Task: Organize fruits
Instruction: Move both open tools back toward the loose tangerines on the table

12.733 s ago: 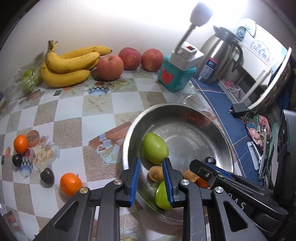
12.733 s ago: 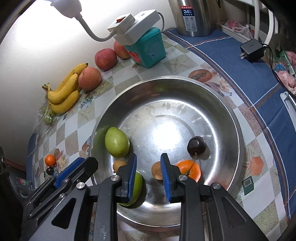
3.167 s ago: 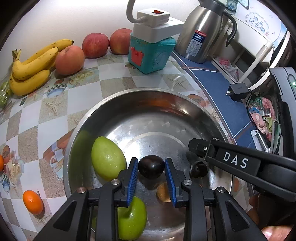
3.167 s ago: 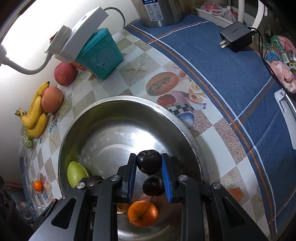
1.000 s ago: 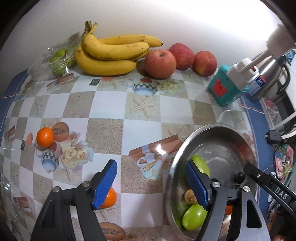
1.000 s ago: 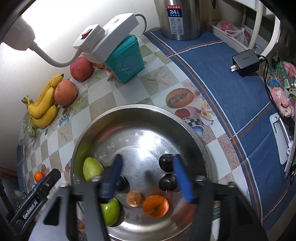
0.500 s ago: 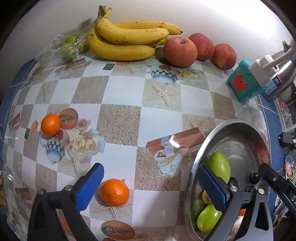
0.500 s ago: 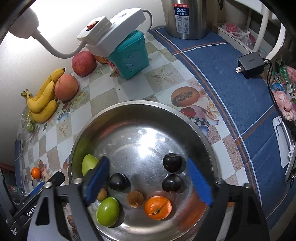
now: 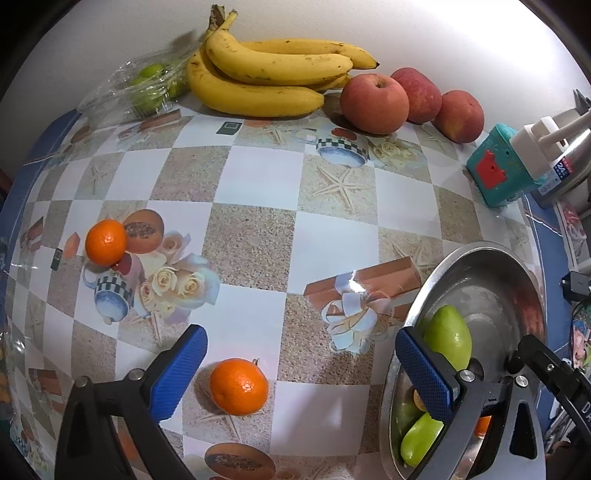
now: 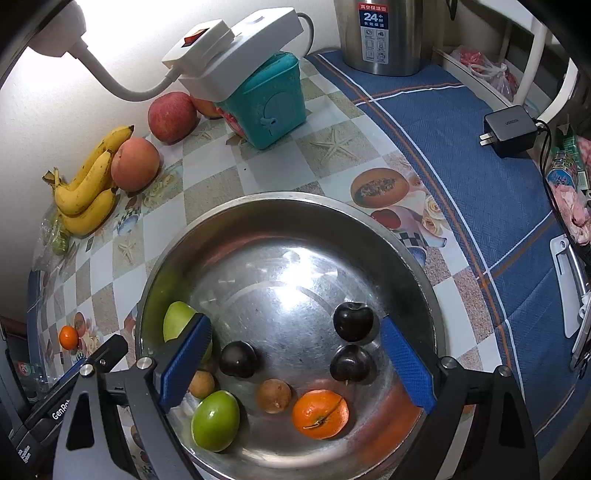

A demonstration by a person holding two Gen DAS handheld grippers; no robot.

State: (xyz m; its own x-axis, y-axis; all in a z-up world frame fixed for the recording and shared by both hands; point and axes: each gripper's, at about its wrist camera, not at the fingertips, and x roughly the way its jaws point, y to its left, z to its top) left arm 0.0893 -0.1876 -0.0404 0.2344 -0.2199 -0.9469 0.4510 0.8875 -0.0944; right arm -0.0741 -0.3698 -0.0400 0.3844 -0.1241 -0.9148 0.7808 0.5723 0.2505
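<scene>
Bowl: a wide, shiny stainless-steel bowl stood on the surface, on a checked oilcloth printed with starfish and roses.
Fruit in the bowl: three dark, round plums, one peeled-looking orange tangerine, two small brown round fruits, a round green apple and a paler green, oval fruit against the left wall.
Fruit outside the bowl: one orange tangerine lay on the oilcloth near the bowl's left side; a second tangerine sat well apart from it, farther left.
Left gripper: it hung above the nearer loose tangerine, blue-padded jaws spread fully apart, nothing pressed between them; the fruit lay just inside the left pad, untouched.
Right gripper: it hovered over the bowl, its blue jaws opening, with plums and a brown fruit below the gap but none gripped.
Along the wall: a bunch of yellow bananas, three red apples in a row beside it, and a clear plastic bag of small green fruit.
Farther right: a teal plastic box carrying a white power strip, a steel thermos jug and a black charger on blue cloth.
</scene>
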